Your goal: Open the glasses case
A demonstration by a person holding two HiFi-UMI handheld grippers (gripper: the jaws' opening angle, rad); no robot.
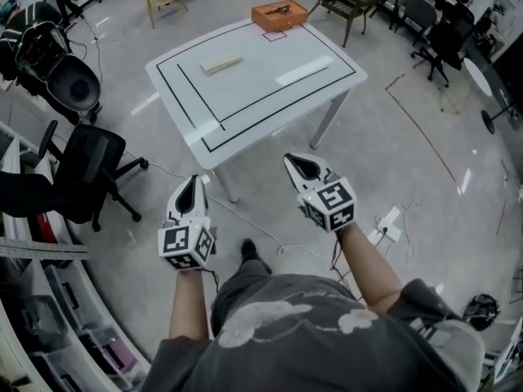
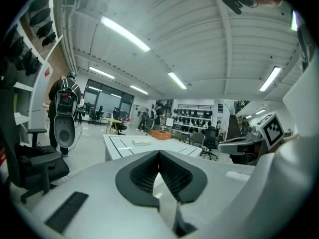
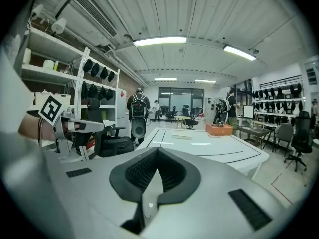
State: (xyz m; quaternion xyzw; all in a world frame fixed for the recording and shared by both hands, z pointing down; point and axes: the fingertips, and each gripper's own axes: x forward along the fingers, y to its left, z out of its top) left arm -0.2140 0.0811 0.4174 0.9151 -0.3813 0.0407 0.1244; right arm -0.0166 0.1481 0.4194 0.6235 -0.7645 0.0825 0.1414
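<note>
The pale, oblong glasses case (image 1: 221,64) lies on the white table (image 1: 270,96) with black tape lines, well apart from both grippers. The left gripper (image 1: 193,183) and right gripper (image 1: 292,162) hang short of the table, jaws together, nothing between them.

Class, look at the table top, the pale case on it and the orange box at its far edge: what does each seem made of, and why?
Table top: smooth glossy white laminate or painted board, since it reflects light. Pale case: cream, matt; too small to tell the material. Orange box: probably plastic, judging by its even bright colour.
</note>
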